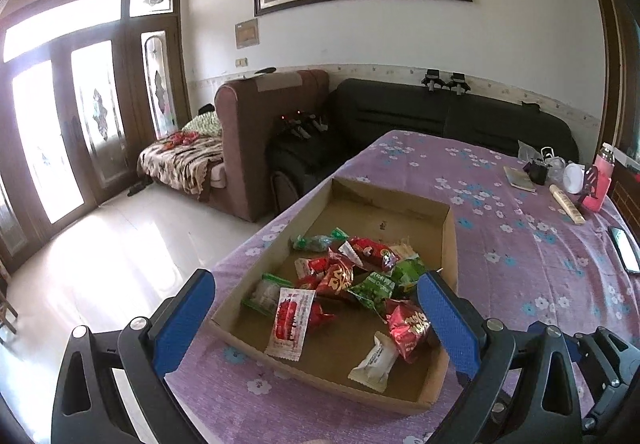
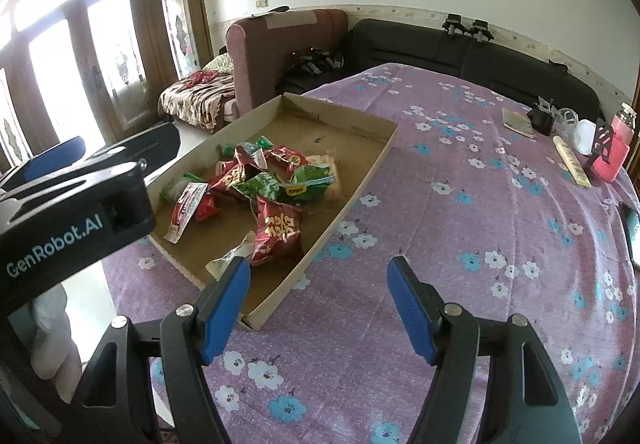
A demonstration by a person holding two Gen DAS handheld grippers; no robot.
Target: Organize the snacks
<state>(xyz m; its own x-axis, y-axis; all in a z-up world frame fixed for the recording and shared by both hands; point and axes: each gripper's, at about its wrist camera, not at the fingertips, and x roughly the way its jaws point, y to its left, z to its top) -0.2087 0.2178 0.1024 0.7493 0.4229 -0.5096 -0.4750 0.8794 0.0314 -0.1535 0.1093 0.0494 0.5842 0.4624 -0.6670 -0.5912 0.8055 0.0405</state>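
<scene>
A shallow cardboard tray (image 1: 450,240) (image 2: 372,151) lies on the purple flowered cloth and holds several snack packets in red, green and white. In the left wrist view my left gripper (image 1: 316,280) is open just above the tray's near end; its blue fingers (image 1: 188,312) straddle a red-and-white sachet (image 1: 290,318), a red bag (image 1: 408,324) and a white packet (image 1: 376,362) without touching them. In the right wrist view my right gripper (image 2: 320,268) hangs open over bare cloth beside the tray's near right corner, with nothing between its pads. The left gripper's black body (image 2: 76,203) shows at the left.
The table's far right end carries a pink bottle (image 2: 618,147), a black stand, a white cup, a notebook (image 2: 518,119) and a wooden stick (image 2: 572,161). A phone (image 1: 624,248) lies at the right edge. Beyond the table stand a dark sofa and a brown armchair; tiled floor lies left.
</scene>
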